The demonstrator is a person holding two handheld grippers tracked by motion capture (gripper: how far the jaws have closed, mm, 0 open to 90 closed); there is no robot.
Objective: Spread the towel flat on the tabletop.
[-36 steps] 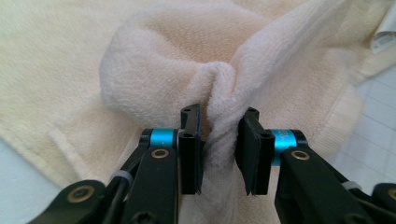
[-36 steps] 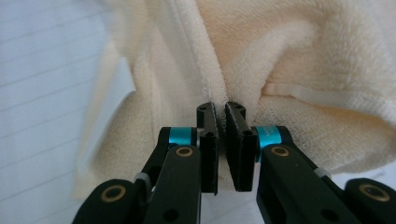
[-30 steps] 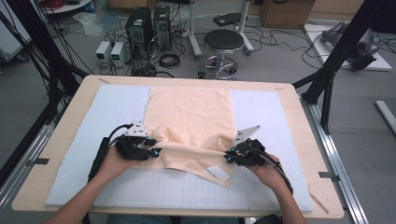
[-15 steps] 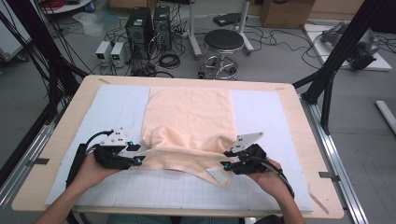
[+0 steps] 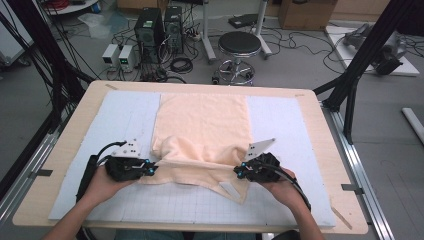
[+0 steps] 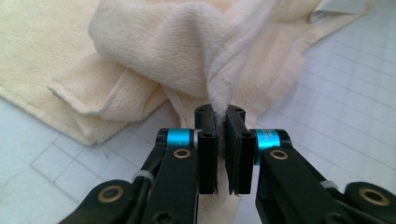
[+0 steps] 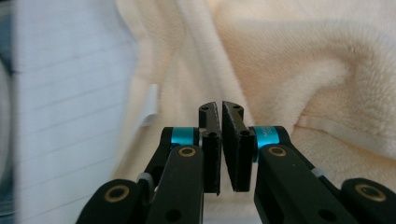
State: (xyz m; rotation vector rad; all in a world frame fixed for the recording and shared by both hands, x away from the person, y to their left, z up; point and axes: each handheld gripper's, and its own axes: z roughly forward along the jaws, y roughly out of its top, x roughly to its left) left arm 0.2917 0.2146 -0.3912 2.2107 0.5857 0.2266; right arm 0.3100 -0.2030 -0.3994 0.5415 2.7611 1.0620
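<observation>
towel (image 5: pixel 202 132), peach, flat on the counter (image 5: pixel 320 107) mat; near edge bunched between tools. left tool (image 6: pixel 220 140) clenched on a fold; right tool (image 7: pixel 220 135) nearly closed, grip unclear. both have drawn apart, outward, since a second ago: edge stretching for folding.

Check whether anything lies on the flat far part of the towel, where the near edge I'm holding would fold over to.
Nothing visible does. The left claw and right claw flank the towel's near edge; its far part lies flat and bare on the grid mat.
</observation>
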